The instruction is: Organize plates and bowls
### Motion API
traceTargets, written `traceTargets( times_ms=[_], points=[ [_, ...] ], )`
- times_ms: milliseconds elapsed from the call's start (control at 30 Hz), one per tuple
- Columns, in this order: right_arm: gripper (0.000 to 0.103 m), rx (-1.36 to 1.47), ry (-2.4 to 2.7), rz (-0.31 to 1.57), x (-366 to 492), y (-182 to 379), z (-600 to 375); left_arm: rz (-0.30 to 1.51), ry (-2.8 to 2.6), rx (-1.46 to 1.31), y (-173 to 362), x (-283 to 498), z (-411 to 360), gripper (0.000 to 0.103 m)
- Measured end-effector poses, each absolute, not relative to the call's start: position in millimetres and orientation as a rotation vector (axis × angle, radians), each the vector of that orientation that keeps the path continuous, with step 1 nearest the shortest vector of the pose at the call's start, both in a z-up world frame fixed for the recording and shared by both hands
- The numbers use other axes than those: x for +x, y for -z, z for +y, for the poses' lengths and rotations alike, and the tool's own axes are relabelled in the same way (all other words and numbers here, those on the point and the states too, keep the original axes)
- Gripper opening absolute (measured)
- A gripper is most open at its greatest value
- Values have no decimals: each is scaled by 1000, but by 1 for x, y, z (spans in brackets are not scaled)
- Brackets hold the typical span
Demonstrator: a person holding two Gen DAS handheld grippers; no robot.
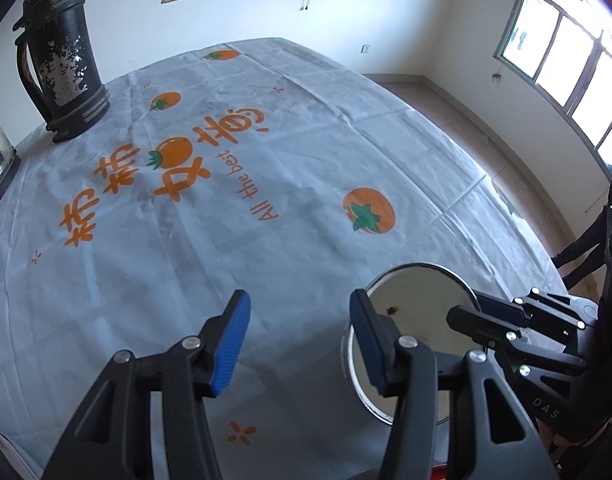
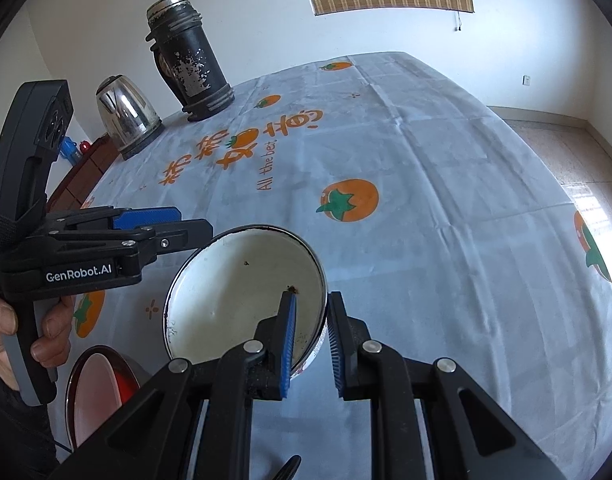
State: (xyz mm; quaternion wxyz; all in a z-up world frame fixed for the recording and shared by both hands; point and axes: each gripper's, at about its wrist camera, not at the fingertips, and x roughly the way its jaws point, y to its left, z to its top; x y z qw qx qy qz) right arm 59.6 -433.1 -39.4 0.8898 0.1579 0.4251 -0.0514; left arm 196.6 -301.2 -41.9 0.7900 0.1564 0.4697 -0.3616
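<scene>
I count one white enamel bowl (image 2: 241, 300), one red dish (image 2: 93, 392), one black thermos (image 2: 189, 60) and one steel kettle (image 2: 125, 114). The bowl has a dark rim and brown specks inside, and sits at the near edge of the tablecloth (image 2: 426, 160). My right gripper (image 2: 310, 344) straddles its rim, not clamped tight. My left gripper (image 1: 295, 344) is spread wide beside it, carrying nothing. I read "GenRobot.AI" on the left gripper's body, "All the best" on the cloth.

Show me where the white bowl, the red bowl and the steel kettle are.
white bowl (image 2: 233, 296): right wrist view, inner floor.
red bowl (image 2: 93, 396): right wrist view, pale inside.
steel kettle (image 2: 125, 112): right wrist view, shiny body.
</scene>
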Motion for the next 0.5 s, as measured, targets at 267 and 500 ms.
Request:
traceTargets(
  times_ms=[267,500],
  points=[
    [18,336,96,885,61,41,-434,1018,774,338,42,195,-303,52],
    [18,290,97,898,71,40,-428,1022,749,333,43,199,-299,52]
  ],
)
